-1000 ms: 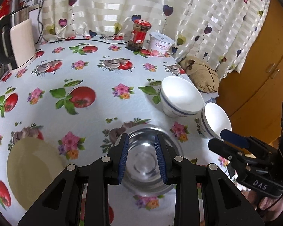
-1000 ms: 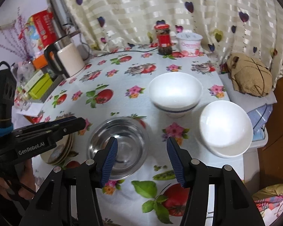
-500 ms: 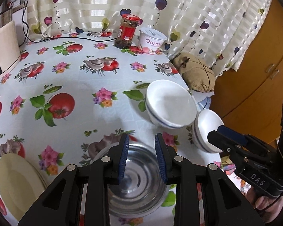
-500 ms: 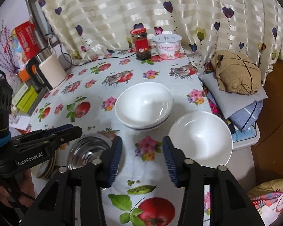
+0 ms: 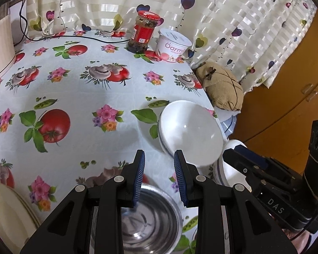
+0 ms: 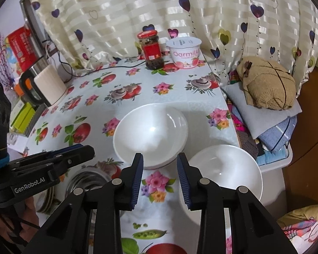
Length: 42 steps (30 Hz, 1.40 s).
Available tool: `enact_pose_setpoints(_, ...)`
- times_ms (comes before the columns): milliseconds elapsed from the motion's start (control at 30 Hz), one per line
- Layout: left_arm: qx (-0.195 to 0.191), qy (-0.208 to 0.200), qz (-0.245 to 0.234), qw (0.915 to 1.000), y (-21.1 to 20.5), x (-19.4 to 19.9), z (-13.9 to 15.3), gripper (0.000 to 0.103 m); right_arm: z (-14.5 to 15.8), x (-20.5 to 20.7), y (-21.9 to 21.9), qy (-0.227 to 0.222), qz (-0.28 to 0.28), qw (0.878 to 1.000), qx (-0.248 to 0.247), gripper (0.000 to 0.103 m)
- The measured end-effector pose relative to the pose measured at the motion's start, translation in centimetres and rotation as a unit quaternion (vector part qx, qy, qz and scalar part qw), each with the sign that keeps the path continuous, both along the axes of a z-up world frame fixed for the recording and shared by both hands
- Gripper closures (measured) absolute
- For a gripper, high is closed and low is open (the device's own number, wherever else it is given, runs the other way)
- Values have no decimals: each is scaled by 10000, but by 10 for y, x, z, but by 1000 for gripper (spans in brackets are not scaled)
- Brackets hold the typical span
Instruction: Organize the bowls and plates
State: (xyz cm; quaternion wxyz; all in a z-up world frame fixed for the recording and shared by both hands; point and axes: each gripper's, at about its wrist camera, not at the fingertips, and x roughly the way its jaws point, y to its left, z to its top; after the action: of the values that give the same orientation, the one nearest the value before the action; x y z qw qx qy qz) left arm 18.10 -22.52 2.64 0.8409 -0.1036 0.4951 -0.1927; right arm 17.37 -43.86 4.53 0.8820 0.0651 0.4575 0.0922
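Note:
Two nested white bowls [image 6: 150, 133] [image 5: 190, 131] sit near the table's right edge. A single white bowl [image 6: 224, 169] stands just right of them, close to the edge. My right gripper [image 6: 160, 160] hovers above the cloth between them, its jaws closing with nothing in the gap. My left gripper [image 5: 159, 163] is open and empty, over the far rim of a steel bowl [image 5: 146, 218], short of the nested bowls. Cream plates [image 5: 8, 216] lie stacked at the lower left. Each gripper shows in the other's view: the right gripper [image 5: 233, 154], the left gripper [image 6: 89, 150].
A red-lidded jar [image 5: 145, 31] and a yogurt tub [image 5: 173, 44] stand at the back by the curtain, with a cable behind them. A kettle [image 6: 48, 84] is at the back left. Past the right edge, a brown bag [image 6: 265, 84] rests on folded cloths.
Both grippers moved toward the white bowls, which now sit closer and larger. The steel bowl slid under the left fingers. The right jaws narrowed; the left jaws kept their width.

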Motion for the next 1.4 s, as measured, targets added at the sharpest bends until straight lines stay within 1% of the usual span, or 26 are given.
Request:
enact_pose_setpoints(100,-2,25,16,10000,-3,6,-3,73,-4,8,-2,38,-32,10000,-8,71)
enact_pose_setpoints(233,12,96,80,9999,-4,14,-9,73,-9,17,-7,105,-75,9999,3,75)
enact_pose_setpoints(400,24,153,112,9998,-8,22,-14,73,-14,26,-10,149,-125,9998,28,76)
enact_pose_setpoints(667,-8,283,70,9996,-15,31,-23,73,-23,37,-14,267,-137,9995,58,81)
enact_pose_setpoints(900,-3,339,17,9994,-19,33,-27,73,-30,41,-15,351,-144,9993,66,83)
enact_pose_setpoints(1067,-14,350,-80,9994,-24,34,-28,78,-31,42,-16,362,-160,9992,87,85)
enact_pose_setpoints(1133,-24,369,-124,9992,-26,33,-29,83,-31,43,-16,357,-157,9992,93,86)
enact_pose_setpoints(1400,32,336,-160,9993,-29,33,-28,84,-32,43,-16,360,-155,9992,97,86)
